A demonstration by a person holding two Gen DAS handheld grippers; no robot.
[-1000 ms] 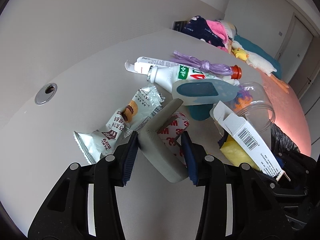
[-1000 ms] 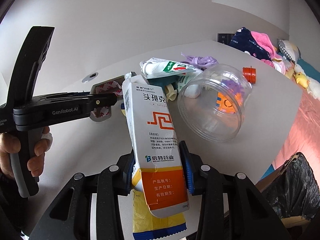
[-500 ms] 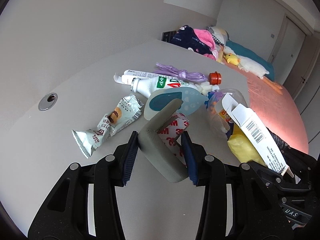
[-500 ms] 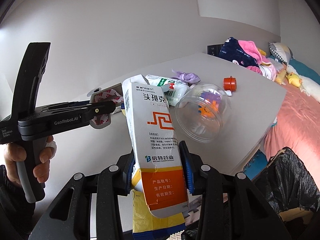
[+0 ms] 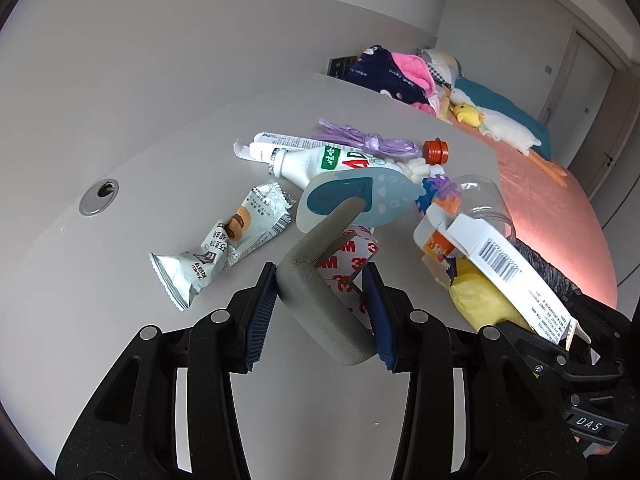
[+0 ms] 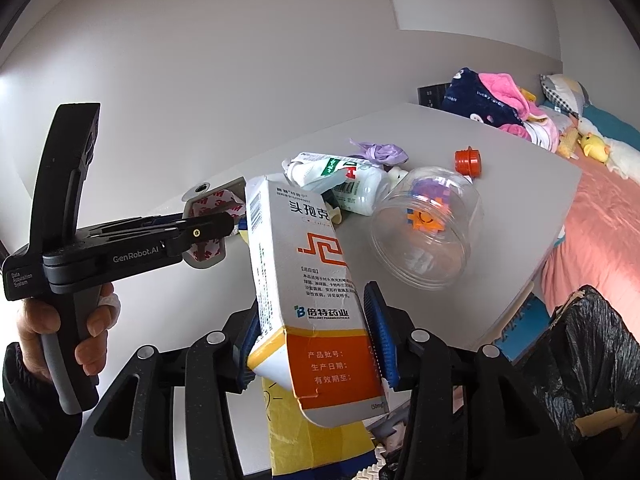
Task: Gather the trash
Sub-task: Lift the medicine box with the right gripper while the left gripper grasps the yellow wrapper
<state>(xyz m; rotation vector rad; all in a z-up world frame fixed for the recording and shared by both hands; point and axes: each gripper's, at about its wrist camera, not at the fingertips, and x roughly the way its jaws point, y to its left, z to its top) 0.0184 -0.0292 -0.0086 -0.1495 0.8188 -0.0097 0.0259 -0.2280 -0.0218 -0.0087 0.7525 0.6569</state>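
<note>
My left gripper [image 5: 320,316] is shut on a grey foam strip with 3M backing [image 5: 316,300], held above the white table [image 5: 160,160]; it also shows in the right wrist view [image 6: 208,216]. My right gripper [image 6: 316,332] is shut on a white and orange medicine box [image 6: 312,280] together with a yellow wrapper [image 6: 304,440], off the table's front edge; the box shows in the left wrist view [image 5: 504,272]. On the table lie a snack wrapper [image 5: 228,240], a white bottle [image 5: 316,162], a flat white box [image 5: 280,142], a purple bag [image 5: 368,142] and a red cap [image 5: 436,151].
A clear plastic jar [image 6: 428,228] with toy pieces lies on its side near the table's right edge. A box lined with a black trash bag [image 6: 588,364] stands on the floor at the lower right. Clothes [image 5: 392,76] and a bed with plush toys [image 5: 508,132] lie beyond.
Both grippers have drawn back and up from the table with their loads. The trash pile and jar look farther off and the trash bag shows more in the right wrist view.
</note>
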